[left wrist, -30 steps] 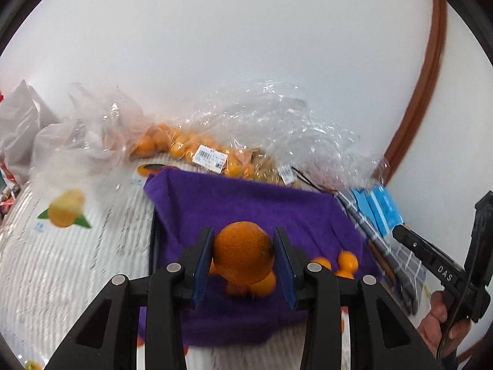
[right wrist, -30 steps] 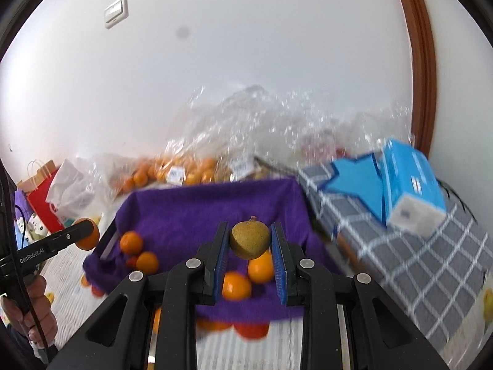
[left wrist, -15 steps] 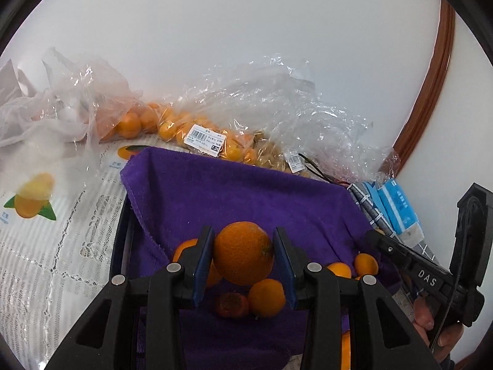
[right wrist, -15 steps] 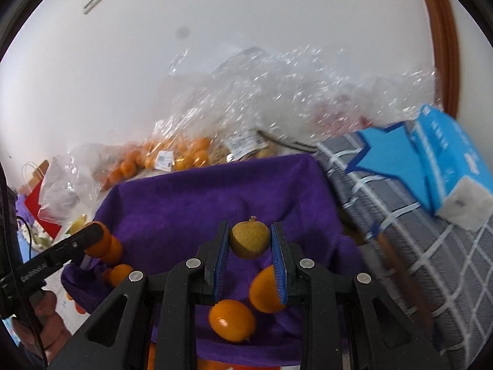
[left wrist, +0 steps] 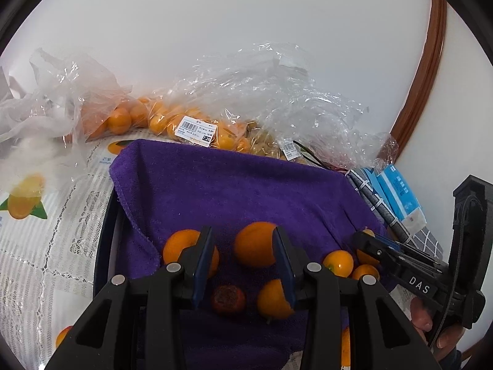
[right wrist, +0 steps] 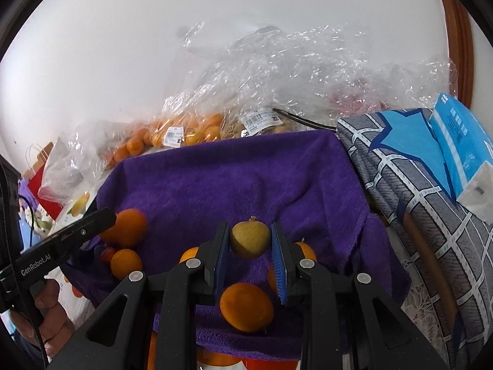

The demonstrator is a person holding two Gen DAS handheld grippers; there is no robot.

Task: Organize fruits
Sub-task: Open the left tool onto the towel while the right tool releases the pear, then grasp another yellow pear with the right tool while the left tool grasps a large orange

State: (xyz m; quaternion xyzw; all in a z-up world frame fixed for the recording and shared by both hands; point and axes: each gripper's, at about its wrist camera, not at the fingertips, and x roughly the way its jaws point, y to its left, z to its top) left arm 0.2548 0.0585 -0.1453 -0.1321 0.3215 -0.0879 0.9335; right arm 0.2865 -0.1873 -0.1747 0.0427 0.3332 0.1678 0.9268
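A purple towel (left wrist: 234,185) lines a dark tray and holds several oranges. My left gripper (left wrist: 243,256) is open; a large orange (left wrist: 254,243) lies on the towel by its right finger, apart from the left finger. Another orange (left wrist: 181,246) sits left of it, and a dark red fruit (left wrist: 228,299) and a small orange (left wrist: 272,299) lie nearer. My right gripper (right wrist: 250,254) is shut on a yellow-brown fruit (right wrist: 249,239), held above the towel (right wrist: 246,182) over an orange (right wrist: 246,306). The left gripper's arm (right wrist: 67,234) shows at the left.
Clear plastic bags of oranges (left wrist: 197,126) lie behind the tray against the white wall. A grey checked cloth with a blue star (right wrist: 413,166) and a blue tissue pack (right wrist: 462,141) sit to the right. A lace tablecloth (left wrist: 46,234) lies to the left.
My left gripper moved down over the towel and opened, letting the large orange go onto the towel. My right gripper came lower and closer to the towel, still holding the yellow-brown fruit.
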